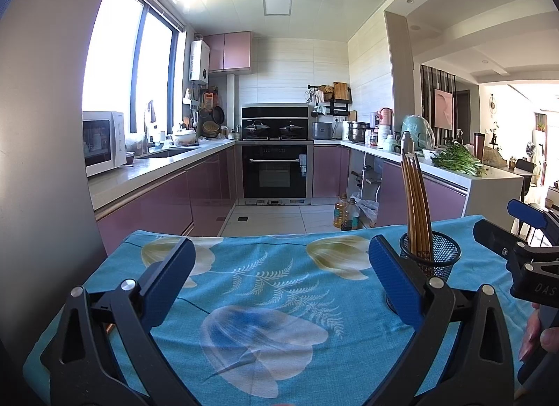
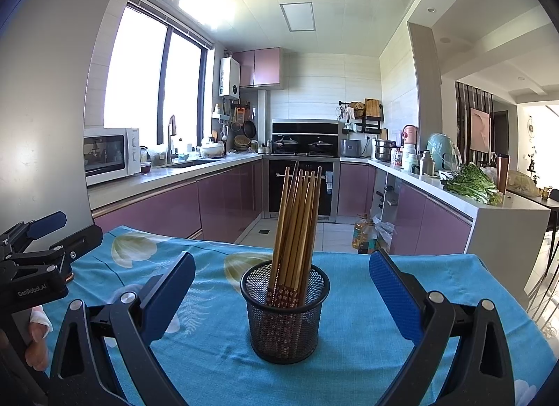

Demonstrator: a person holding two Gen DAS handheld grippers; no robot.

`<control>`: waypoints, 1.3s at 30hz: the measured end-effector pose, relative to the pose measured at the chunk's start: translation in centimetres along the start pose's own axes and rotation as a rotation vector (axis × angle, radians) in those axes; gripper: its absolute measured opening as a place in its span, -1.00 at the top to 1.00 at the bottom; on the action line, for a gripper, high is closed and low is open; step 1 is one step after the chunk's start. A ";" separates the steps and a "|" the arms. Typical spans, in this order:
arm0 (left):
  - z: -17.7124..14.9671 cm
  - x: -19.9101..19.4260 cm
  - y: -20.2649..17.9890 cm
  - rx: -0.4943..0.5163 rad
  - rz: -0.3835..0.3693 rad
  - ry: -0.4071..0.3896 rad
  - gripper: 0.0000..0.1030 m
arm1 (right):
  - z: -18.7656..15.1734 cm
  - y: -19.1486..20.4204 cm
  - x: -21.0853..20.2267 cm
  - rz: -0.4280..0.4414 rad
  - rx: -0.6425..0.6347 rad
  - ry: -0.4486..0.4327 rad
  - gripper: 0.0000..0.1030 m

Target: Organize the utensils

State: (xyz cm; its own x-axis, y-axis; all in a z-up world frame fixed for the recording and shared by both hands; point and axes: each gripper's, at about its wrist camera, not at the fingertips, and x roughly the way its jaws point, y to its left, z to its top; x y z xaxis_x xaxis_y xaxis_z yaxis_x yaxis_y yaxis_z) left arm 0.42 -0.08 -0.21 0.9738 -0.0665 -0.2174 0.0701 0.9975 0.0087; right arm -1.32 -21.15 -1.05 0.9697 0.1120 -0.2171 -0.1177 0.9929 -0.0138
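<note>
- Your right wrist view shows the black mesh holder (image 2: 284,311) whole, standing upright on the blue flowered cloth (image 2: 349,301), with the bundle of wooden chopsticks (image 2: 297,227) leaning inside it, patterned ends down.
- Your left wrist view catches the same holder (image 1: 436,252) only in part, behind the right-hand blue pad, with the chopsticks (image 1: 415,203) rising above it.
- Your right gripper (image 2: 282,287) stands wide open, the holder between its pads without touching either.
- Your left gripper (image 1: 282,276) is also spread wide with only bare cloth (image 1: 265,301) between its pads.
- Each view cuts the other gripper off at its edge; a hand (image 1: 539,332) shows partly at the right.
- Behind the table lie a kitchen with purple cabinets (image 2: 167,210), a microwave (image 2: 110,154), an oven (image 1: 274,175) and greens (image 2: 471,186) on the counter.
</note>
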 end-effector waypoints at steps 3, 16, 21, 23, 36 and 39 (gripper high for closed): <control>0.0 0.0 0.0 0.002 0.001 0.000 -0.90 | 0.0 0.0 0.0 -0.001 0.000 0.000 -0.87; -0.2 0.0 -0.2 0.001 -0.002 0.003 -0.90 | 0.0 0.0 0.0 -0.001 0.000 -0.001 -0.87; -0.1 0.1 -0.1 0.001 -0.002 0.002 -0.90 | 0.0 0.0 0.0 -0.001 -0.001 -0.001 -0.87; -0.2 0.0 -0.1 0.001 -0.002 0.003 -0.90 | 0.0 0.0 0.0 -0.001 -0.001 -0.002 -0.87; -0.1 0.0 -0.2 0.002 -0.002 0.004 -0.90 | 0.2 0.0 0.0 -0.003 -0.001 -0.002 -0.87; -0.2 0.1 -0.2 0.001 -0.002 0.004 -0.90 | 0.3 0.0 -0.1 -0.003 -0.001 -0.002 -0.87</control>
State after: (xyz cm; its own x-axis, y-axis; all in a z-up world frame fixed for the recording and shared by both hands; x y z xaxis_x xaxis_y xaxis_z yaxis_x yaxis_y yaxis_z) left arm 0.41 -0.26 -0.44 0.9728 -0.0687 -0.2214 0.0727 0.9973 0.0096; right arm -1.31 -21.13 -0.77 0.9704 0.1093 -0.2156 -0.1152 0.9932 -0.0150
